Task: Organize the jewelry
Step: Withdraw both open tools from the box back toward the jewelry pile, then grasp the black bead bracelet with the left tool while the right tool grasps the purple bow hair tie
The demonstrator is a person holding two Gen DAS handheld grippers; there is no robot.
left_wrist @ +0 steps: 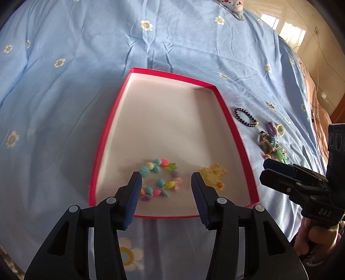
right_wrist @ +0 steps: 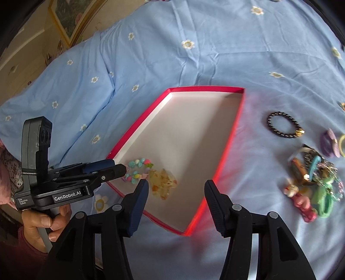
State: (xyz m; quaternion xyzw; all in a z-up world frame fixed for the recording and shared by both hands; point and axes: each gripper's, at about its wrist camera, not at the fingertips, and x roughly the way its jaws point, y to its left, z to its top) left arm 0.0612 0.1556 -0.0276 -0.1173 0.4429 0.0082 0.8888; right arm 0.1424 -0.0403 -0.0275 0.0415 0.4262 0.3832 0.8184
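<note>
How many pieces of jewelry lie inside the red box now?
2: a colorful bead bracelet near the box's front left corner, and a yellow translucent piece just right of it. Nothing seems hidden.

I'm in a home bedroom: a blue flower-print bedsheet [left_wrist: 172, 43] spreads ahead of my gripper, a framed picture [right_wrist: 71, 19] hanging beyond it.

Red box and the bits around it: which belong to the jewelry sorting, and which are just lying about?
Job:
red box
pastel bead bracelet and yellow piece, both inside it
dark bead bracelet, outside
jewelry pile, outside
purple and yellow rings

Lying about:
blue flowered bedsheet
framed picture
</note>
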